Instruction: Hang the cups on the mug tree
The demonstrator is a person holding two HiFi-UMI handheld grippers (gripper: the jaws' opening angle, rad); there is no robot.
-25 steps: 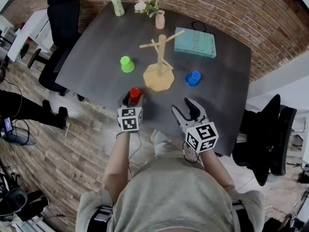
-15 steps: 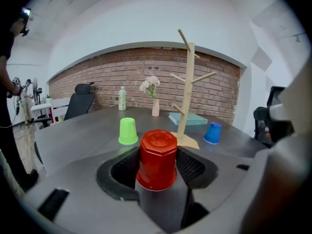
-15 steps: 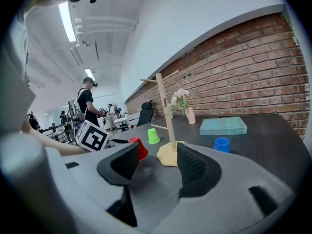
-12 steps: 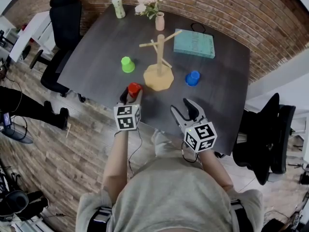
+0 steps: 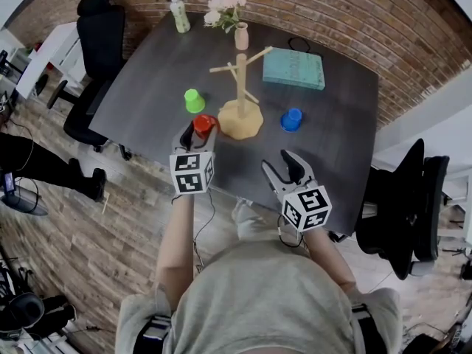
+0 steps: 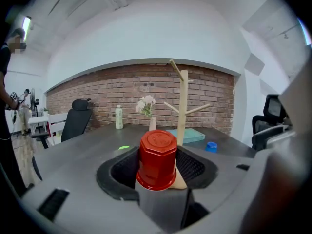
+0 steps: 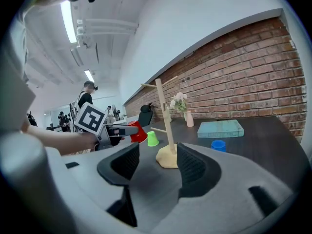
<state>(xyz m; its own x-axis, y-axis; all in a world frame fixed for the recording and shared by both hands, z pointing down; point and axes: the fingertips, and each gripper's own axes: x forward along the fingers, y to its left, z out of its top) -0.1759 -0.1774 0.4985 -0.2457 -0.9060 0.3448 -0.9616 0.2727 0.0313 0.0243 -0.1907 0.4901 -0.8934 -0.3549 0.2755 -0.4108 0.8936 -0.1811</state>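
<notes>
My left gripper (image 5: pixel 200 130) (image 6: pixel 158 164) is shut on a red cup (image 5: pixel 203 125) (image 6: pixel 157 160), held upside down above the table, just left of the mug tree's base. The wooden mug tree (image 5: pixel 240 94) (image 6: pixel 183 106) (image 7: pixel 165 126) stands mid-table with bare pegs. A green cup (image 5: pixel 194 99) (image 7: pixel 152 138) sits upside down to its left, a blue cup (image 5: pixel 292 119) (image 7: pixel 218 145) to its right. My right gripper (image 5: pixel 284 166) (image 7: pixel 155 165) hangs open and empty near the table's front edge.
A teal box (image 5: pixel 294 68) lies behind the tree. A vase of flowers (image 5: pixel 240 34) and a bottle (image 5: pixel 179 15) stand at the far edge. Black chairs (image 5: pixel 92 39) flank the dark table (image 5: pixel 147 65). People stand in the background of the right gripper view.
My left gripper has lifted the red cup off the table and carried it up and toward the mug tree. The right gripper has stayed where it was.
</notes>
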